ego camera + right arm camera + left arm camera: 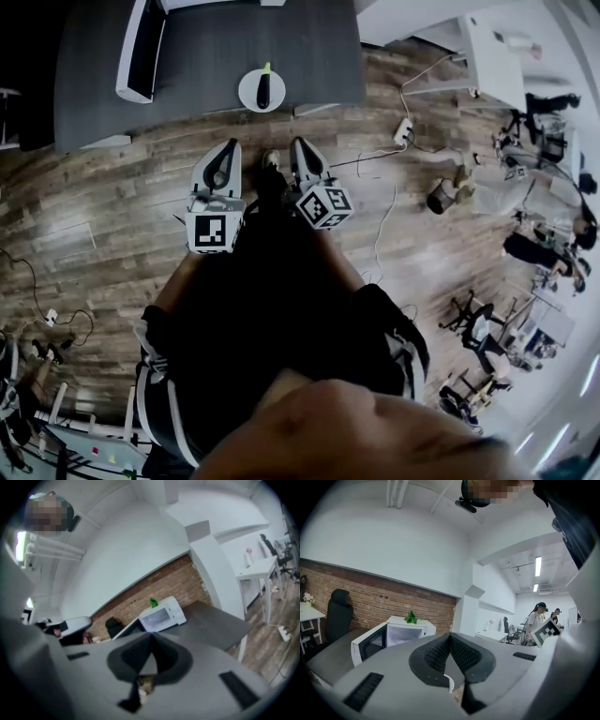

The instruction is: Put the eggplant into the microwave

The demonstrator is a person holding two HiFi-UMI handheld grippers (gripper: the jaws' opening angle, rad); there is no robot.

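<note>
A dark purple eggplant (264, 89) with a green stem lies on a white plate (248, 94) near the front edge of the grey table (309, 47). The white microwave (141, 42) stands at the table's left with its door open; it also shows in the left gripper view (405, 632) and the right gripper view (161, 613). My left gripper (228, 147) and right gripper (298, 143) hang side by side over the wood floor, short of the table, below the plate. Both are shut with nothing held, their jaws meeting at the tips (450, 634) (151, 633).
A small green plant (411, 617) sits on top of the microwave. A black chair (337, 616) stands left of the table. Cables and a power strip (403, 131) lie on the floor at right. People and office chairs (478, 328) fill the far right.
</note>
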